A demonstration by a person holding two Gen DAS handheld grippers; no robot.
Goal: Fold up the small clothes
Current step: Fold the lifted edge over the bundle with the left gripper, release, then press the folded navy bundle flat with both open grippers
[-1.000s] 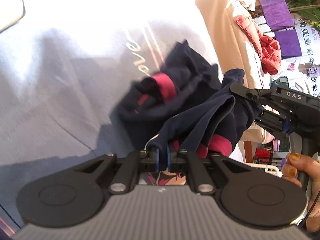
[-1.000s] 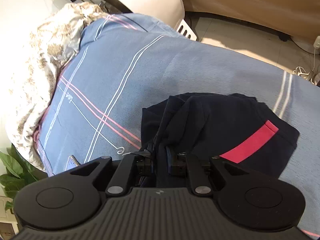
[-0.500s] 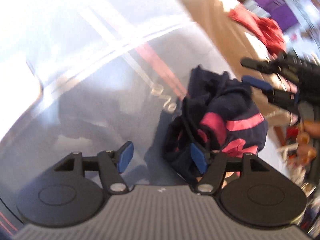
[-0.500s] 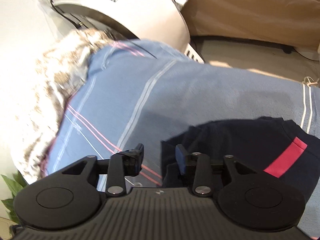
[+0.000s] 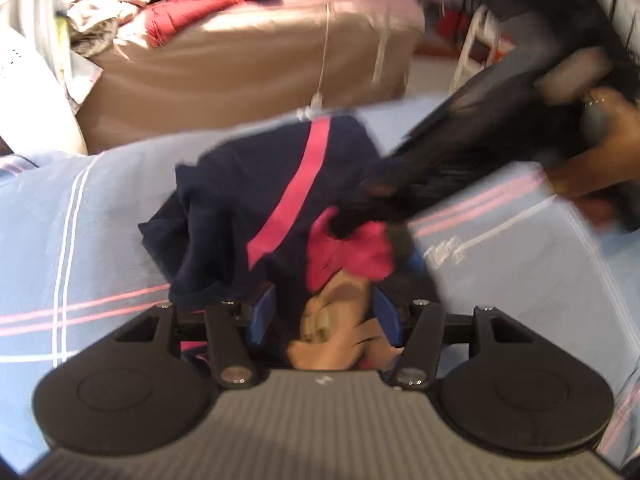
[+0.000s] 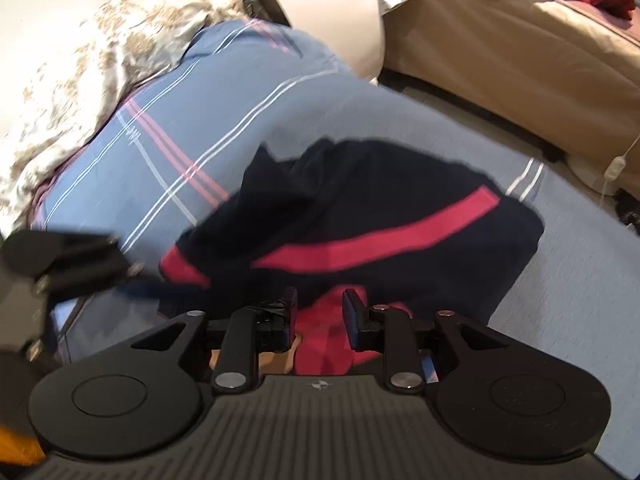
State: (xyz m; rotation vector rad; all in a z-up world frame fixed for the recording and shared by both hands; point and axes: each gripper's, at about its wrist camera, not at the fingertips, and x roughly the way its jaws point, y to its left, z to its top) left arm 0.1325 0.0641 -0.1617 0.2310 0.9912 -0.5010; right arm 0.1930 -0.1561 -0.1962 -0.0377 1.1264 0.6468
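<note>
A navy shirt point(image 6: 360, 216) with pink stripes lies crumpled mid-frame on a blue striped bed point(image 6: 200, 120). Left claw point(image 5: 324, 314) and right claw point(image 6: 320, 312) hover over it, closing, gripping nothing.

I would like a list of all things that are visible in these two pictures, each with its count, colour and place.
garment: one, navy with pink stripes and a cartoon print, crumpled on the bedsheet.
bedsheet: one, blue with white and pink lines, under the garment.
quilt: one, cream, floral, beside the bedsheet.
sofa: one, tan, behind.
red clothes: a pile, on the sofa.
left hand-held gripper: black, blue pads, jaws closing over the print, not pressing.
right hand-held gripper: black, jaws closing over pink fabric, not pressing.
hand: one, blurred, holding the right hand-held gripper.
</note>
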